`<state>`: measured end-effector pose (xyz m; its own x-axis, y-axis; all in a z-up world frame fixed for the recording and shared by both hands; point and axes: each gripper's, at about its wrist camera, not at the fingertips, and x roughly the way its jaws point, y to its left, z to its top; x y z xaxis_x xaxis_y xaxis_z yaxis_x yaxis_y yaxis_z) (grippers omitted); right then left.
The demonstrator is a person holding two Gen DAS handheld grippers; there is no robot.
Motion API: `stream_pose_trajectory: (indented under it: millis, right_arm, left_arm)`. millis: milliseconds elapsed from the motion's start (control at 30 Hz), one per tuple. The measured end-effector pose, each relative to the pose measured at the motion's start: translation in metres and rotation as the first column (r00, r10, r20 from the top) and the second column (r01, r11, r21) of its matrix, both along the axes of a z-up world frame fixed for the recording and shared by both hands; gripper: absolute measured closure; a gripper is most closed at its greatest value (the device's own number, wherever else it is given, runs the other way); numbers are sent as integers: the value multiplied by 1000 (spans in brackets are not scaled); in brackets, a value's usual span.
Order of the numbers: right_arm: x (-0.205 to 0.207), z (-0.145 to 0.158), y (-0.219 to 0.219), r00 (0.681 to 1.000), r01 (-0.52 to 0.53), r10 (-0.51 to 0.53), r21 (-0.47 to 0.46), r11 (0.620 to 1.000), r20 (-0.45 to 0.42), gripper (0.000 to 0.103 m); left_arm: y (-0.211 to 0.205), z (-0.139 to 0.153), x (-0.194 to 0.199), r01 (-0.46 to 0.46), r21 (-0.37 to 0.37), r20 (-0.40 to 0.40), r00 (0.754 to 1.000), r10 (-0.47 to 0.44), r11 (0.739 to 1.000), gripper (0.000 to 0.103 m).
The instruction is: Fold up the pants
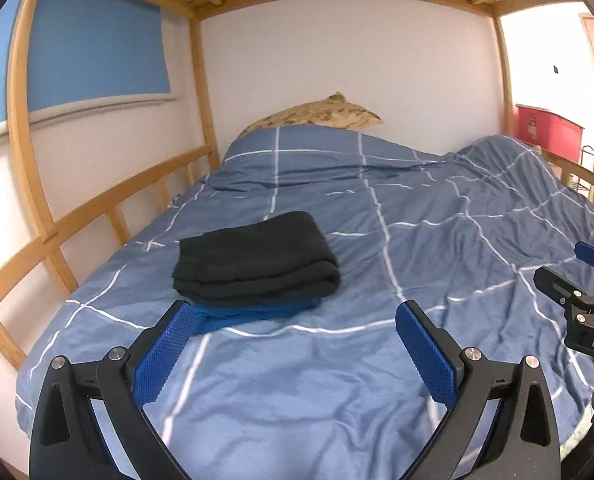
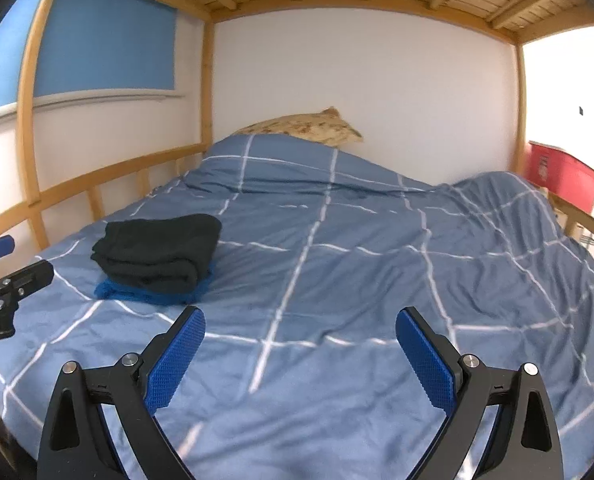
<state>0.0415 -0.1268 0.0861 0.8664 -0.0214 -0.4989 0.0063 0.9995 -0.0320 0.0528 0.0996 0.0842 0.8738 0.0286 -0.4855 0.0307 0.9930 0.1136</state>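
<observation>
Pants folded and stacked, nothing left in either grip.
The black pants [image 1: 257,258] are seen folded on a blue garment [image 1: 253,316] at the duvet's [image 1: 417,240] left; left gripper [image 1: 293,344] and right gripper [image 2: 301,350] are held wide, empty; folding is judged complete.

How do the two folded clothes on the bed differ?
The black pants lie on top; the blue garment lies underneath. The black pile looks thick and mostly visible; the blue one looks flatter, only its near edge peeking out. Both are folded and untouched by either gripper.
</observation>
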Motion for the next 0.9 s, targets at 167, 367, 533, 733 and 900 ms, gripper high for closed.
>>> stream_pose_trajectory:
  millis: [167, 367, 533, 733, 900]
  right_arm:
    - [-28, 4, -16, 999, 32, -32, -10, 999, 12, 6]
    - [-51, 3, -29, 999, 43, -43, 16, 999, 10, 6]
    - [-60, 1, -38, 998, 58, -58, 32, 998, 10, 6]
    - [-63, 0, -42, 998, 67, -67, 45, 997, 15, 6]
    - [-63, 1, -44, 998, 62, -63, 51, 997, 12, 6]
  left_arm:
    - [-23, 1, -23, 1, 7, 17, 1000, -1, 1000, 1]
    - [-38, -4, -37, 20, -45, -4, 1000, -20, 999, 1]
    - [-46, -8, -44, 23, -54, -1, 1000, -23, 998, 1]
    - [-48, -10, -45, 7, -46, -11, 1000, -8, 999, 1]
    - [-52, -10, -45, 2, -23, -6, 1000, -2, 1000, 1]
